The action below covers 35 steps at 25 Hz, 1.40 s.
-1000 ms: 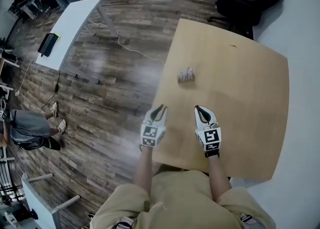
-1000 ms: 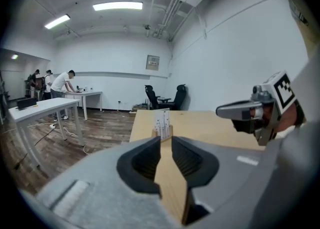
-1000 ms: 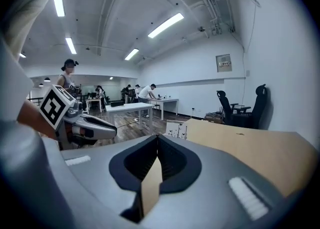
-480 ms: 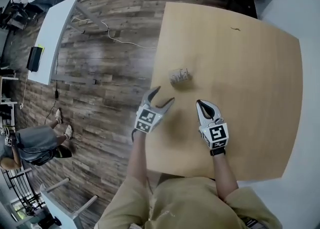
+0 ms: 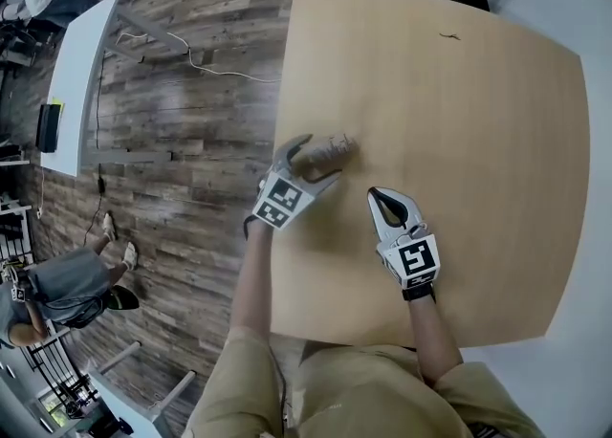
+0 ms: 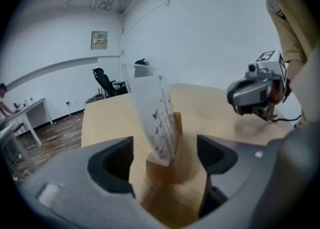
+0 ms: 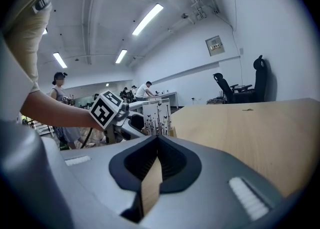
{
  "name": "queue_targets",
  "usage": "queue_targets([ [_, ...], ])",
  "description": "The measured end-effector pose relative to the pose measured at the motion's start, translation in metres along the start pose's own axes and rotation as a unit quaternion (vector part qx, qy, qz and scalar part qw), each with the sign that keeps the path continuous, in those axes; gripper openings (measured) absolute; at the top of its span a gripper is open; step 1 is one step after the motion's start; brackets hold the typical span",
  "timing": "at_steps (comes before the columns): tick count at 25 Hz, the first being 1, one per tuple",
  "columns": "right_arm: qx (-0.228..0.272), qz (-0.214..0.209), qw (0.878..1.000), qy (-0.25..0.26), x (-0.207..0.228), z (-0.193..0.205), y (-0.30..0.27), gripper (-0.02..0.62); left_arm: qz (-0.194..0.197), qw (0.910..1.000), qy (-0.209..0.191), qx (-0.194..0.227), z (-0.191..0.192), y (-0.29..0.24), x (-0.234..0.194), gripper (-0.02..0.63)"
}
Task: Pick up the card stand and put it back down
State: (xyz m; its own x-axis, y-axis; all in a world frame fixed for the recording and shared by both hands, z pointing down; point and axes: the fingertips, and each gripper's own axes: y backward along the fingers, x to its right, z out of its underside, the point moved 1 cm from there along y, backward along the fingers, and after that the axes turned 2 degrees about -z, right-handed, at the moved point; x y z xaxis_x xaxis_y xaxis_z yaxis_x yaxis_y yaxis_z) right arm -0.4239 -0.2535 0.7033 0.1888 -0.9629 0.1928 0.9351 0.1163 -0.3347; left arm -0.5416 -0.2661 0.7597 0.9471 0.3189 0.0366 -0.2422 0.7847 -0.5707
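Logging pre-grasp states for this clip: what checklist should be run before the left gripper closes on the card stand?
1. Left gripper jaws apart: ok.
2. Small wooden card stand with white printed card sits between those jaws: ok.
3. Stand upright on the light wooden table: ok.
4. Jaws gripping the wooden base: not ok, gaps show on both sides.
5. Right gripper shut, empty, apart from the stand: ok.
6. Jaws centred on the base front to back: cannot tell.
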Motion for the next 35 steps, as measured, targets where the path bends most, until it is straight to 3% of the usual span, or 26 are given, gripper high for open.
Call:
queue_targets([
  [8, -0.009, 0.017, 1.000, 0.006, 0.017, 0.005, 0.004, 0.005, 0.014, 0.9994, -0.030, 0.006, -0.010, -0.032, 0.004, 0.297],
  [11, -0.009, 0.037, 0.999, -0.003, 0.026, 0.008, 0.008, 0.005, 0.020, 0.9989, -0.041, -0.002, -0.011, -0.033, 0.007, 0.164],
  [15, 0.001, 0.046, 0.999, -0.015, 0.028, 0.005, 0.013, 0.005, 0.026, 0.9983, -0.050, -0.013, -0.009, -0.033, 0.016, 0.067],
  [22, 0.035, 0.043, 0.998, -0.029, 0.003, -0.024, 0.041, 0.005, 0.023, 0.9996, -0.012, -0.013, -0.021, -0.003, 0.052, 0.055],
  [28, 0.079, 0.081, 0.993, -0.040, -0.004, -0.080, 0.071, 0.005, -0.060, 0.9967, 0.053, -0.014, -0.066, 0.051, 0.073, 0.055],
  [35, 0.109, 0.092, 0.990, 0.010, -0.044, -0.142, 0.118, 0.005, -0.138, 0.9872, 0.059, 0.056, -0.141, 0.142, 0.094, 0.054],
])
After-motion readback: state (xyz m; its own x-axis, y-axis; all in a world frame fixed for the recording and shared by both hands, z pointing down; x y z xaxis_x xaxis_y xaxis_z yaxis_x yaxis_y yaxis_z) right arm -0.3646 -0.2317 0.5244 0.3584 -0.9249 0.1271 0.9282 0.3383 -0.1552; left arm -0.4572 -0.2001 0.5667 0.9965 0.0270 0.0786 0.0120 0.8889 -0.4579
